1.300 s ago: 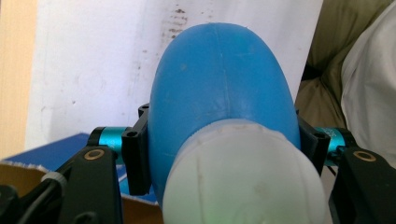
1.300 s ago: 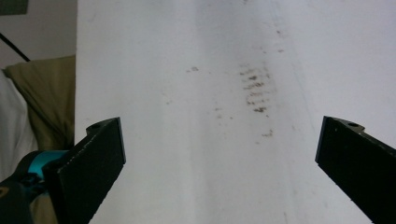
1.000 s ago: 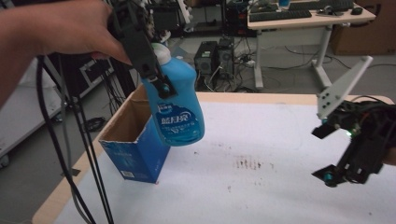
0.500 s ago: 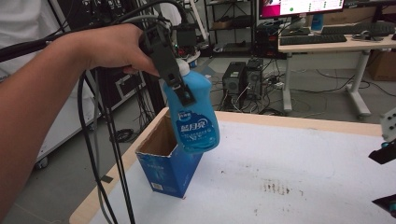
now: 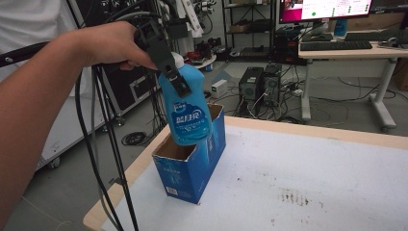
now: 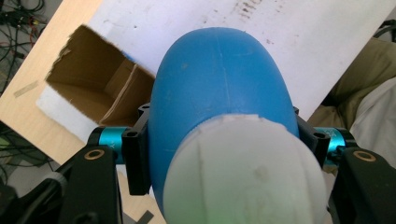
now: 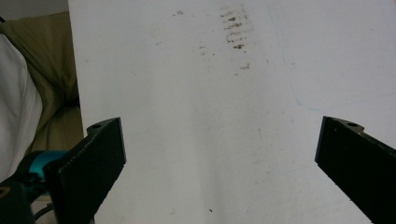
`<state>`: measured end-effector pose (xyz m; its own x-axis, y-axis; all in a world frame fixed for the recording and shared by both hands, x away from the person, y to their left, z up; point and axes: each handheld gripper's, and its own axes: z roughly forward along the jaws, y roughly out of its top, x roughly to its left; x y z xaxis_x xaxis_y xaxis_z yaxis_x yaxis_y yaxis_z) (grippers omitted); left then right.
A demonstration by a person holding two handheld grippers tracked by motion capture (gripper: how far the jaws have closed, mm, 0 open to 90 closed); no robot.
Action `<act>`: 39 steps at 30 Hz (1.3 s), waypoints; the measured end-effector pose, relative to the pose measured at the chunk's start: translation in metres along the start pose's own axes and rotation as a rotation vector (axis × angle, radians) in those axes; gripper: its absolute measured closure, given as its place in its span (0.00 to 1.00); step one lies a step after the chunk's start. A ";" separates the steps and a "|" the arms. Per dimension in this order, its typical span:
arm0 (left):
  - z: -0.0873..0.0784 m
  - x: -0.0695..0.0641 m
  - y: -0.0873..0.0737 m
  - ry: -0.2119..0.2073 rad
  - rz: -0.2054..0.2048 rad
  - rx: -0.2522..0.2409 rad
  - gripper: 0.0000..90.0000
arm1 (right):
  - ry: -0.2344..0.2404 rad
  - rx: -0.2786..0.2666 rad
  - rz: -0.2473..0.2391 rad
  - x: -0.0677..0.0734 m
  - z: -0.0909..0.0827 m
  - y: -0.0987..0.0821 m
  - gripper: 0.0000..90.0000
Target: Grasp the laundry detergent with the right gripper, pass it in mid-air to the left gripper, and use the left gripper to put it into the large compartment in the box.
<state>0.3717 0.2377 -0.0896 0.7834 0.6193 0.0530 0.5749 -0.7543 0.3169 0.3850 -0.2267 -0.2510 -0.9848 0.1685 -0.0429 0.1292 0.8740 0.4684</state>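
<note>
We take the open blue carton (image 5: 192, 159) as our landmark; it stands near the table's (image 5: 337, 183) left front corner in the high view. Directly above its mouth, w/ the base just inside or at the rim (we cannot tell which), hangs the blue detergent bottle (image 5: 188, 110), upright and tilted a little. The left gripper (image 5: 168, 67) clamps it at the shoulder, just under the white cap (image 5: 178, 60), and the left hand (image 5: 113, 45) holds that gripper up and to the left of the carton, black cables (image 5: 101, 159) trailing down beside the table edge.

The left gripper view gives what the high view can't: we look straight down over the cap (image 6: 245, 175) and the bottle's rounded body (image 6: 219, 88), w/ both black jaws pressed against its sides, so the grip is firm. Past the bottle we see into the carton (image 6: 93, 88): brown cardboard inside, flaps open. From here the carton's mouth lies off to one side of the bottle, not squarely under it.

The right gripper (image 7: 219, 154) we see in its own view: jaws spread wide, nothing between them, pointing down at bare white tabletop (image 7: 187, 93) w/ a patch of brown smudges (image 7: 236, 28). The same smudges (image 5: 296, 197) lie well to the right of the carton in the high view.
</note>
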 end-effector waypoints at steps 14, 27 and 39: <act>0.004 0.024 -0.025 0.049 -0.049 -0.004 0.42 | -0.011 -0.007 0.007 -0.003 0.000 0.000 0.01; 0.053 0.043 -0.043 0.039 -0.037 0.007 0.42 | -0.015 0.005 0.028 -0.008 0.009 0.000 0.01; 0.125 0.051 -0.050 0.002 0.017 0.094 0.42 | -0.007 0.017 0.052 -0.012 0.016 -0.002 0.01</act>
<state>0.4126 0.2796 -0.2207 0.7925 0.6070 0.0597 0.5815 -0.7815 0.2260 0.3983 -0.2234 -0.2658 -0.9759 0.2170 -0.0254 0.1820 0.8718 0.4548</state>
